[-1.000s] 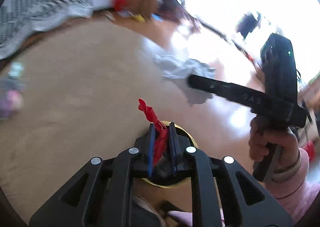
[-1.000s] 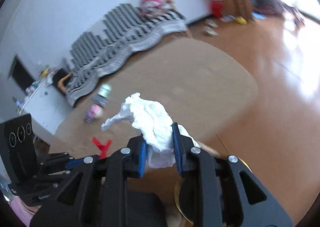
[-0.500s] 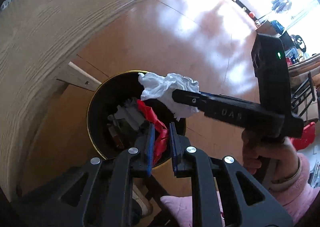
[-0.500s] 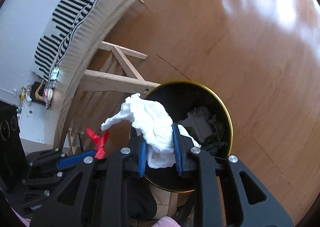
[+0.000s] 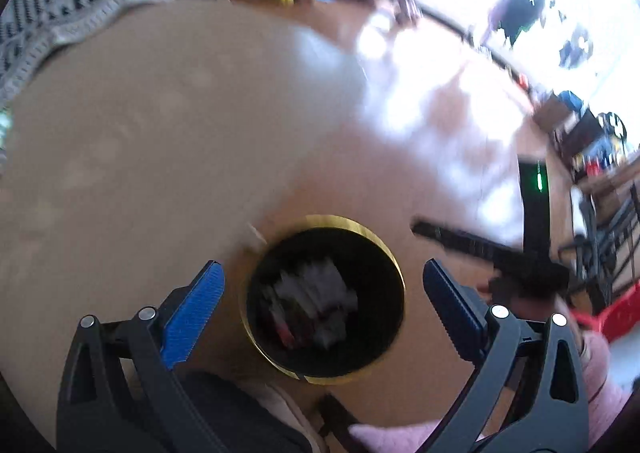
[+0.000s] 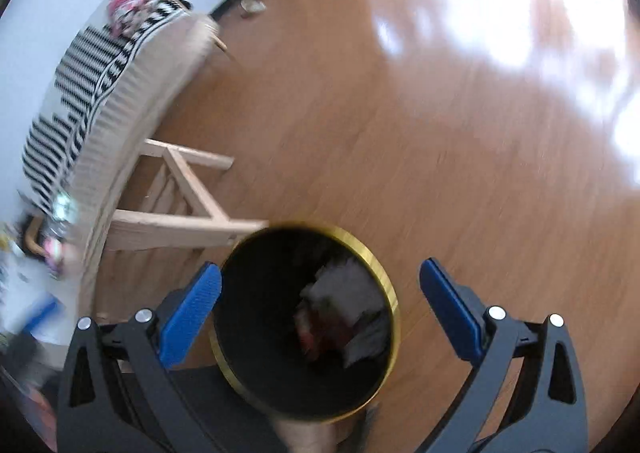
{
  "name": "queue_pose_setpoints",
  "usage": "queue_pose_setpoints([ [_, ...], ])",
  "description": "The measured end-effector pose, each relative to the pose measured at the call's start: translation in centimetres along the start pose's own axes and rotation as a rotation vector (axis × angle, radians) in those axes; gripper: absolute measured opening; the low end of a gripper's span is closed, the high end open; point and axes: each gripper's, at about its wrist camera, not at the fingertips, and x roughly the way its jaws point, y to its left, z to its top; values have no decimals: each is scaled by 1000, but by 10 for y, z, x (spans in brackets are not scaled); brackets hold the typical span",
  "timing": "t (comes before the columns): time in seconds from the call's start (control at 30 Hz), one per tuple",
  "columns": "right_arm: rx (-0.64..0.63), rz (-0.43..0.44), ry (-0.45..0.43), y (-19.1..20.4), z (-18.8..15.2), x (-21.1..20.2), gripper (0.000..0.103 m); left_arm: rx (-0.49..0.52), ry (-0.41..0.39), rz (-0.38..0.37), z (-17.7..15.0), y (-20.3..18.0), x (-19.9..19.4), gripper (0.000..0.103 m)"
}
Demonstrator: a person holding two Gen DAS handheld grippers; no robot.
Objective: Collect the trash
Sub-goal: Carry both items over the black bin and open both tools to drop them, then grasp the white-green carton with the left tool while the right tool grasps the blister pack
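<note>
Left hand-held gripper (image 5: 322, 285) & right hand-held gripper (image 6: 320, 285): jaws opening, nothing between; both over black gold-rimmed bin (image 6: 390, 293) on floor (image 6: 460, 157); trash (image 5: 316, 293) (white, red) inside bin

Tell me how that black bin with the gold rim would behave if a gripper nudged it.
The black bin with the gold rim probably slides easily: it looks light, holding only crumpled white paper. A high push might tip it, since it looks tall and narrow.
</note>
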Motion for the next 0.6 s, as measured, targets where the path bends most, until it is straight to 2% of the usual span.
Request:
queue_pose_setpoints([
  [0.1,-109,-59,-73,36,7,-11,96,-55,-82,56,13,35,-33,97],
  [0.2,-148,-34,-107,73,18,-15,96,-207,-118,9,11,94,-64,97],
  [0.23,-163,-19,-112,88,23,-14,96,-238,-132,42,8,121,-78,97],
  [0.37,-262,76,-150,177,51,-13,96,-313,-203,190,-4,209,-133,97],
  [0.4,-287,101,-151,199,59,-9,96,-332,-211,252,-9,237,-147,97],
  [0.47,-341,155,-146,243,67,-5,96,-359,-203,332,-15,274,-160,97],
  [0.53,-389,248,-111,297,72,0,96,-402,-178,375,-21,312,-166,97],
  [0.6,-450,325,-84,351,73,6,96,-430,-153,377,-22,341,-168,97],
])
